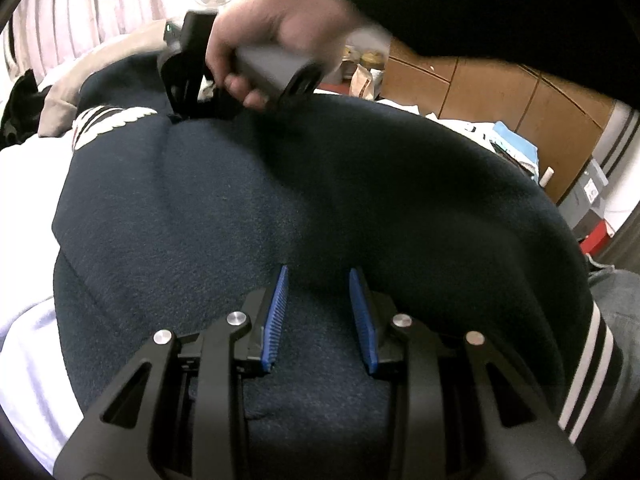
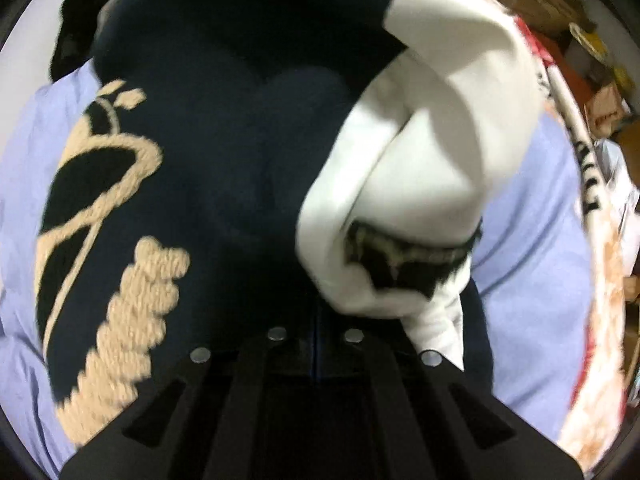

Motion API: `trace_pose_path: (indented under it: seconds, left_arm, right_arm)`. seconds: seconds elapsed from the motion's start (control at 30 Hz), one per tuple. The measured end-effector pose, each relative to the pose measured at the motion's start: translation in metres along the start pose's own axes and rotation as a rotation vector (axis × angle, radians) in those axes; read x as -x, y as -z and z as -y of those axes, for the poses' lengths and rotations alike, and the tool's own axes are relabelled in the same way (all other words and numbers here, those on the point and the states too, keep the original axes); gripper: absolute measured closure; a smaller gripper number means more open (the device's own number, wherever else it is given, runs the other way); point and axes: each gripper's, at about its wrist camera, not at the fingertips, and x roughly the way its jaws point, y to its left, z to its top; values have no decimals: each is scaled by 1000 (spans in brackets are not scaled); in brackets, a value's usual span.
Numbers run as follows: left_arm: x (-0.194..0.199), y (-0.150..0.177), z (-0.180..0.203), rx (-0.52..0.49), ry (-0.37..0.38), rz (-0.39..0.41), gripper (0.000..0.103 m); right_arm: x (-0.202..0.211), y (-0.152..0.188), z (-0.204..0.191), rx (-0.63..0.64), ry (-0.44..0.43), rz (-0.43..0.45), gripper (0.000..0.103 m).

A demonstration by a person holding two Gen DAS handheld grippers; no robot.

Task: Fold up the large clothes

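Blue pads (image 1: 276, 316) of the left tongs (image 1: 320, 316) sit closest to the lens, standing partly apart with navy wool showing between them; they rest over the near part of the navy jacket (image 1: 304, 184) without clearly pinching it. That jacket lies spread across a pale blue sheet (image 2: 524, 248), its striped hem band (image 1: 592, 368) at the near right and its striped collar (image 1: 108, 118) at the far left, so the body stretches away from the left tongs toward the person's hand (image 1: 256, 40), which holds the right tongs (image 1: 188, 108) down at the far collar end. In the right wrist view those tongs (image 2: 316, 344) are shut, the navy cloth bunched right at their tips, apparently gripped, beside a cream embroidered patch (image 2: 120, 280) and a white sleeve (image 2: 420, 184) folded over the body. Judging by this, the right hand is nearer the sleeve and collar, the left nearer the hem, so any fold would run between the two.
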Motion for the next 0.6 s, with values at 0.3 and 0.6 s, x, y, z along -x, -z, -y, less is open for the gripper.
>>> trace_pose_path:
  seconds: [0.3, 0.6]
  left_arm:
    - [5, 1, -6, 1, 30, -4, 71]
    - [16, 14, -12, -44, 39, -49, 71]
  right_arm:
    - [90, 127, 1, 65, 18, 30, 99]
    - [31, 199, 58, -167, -144, 70, 103]
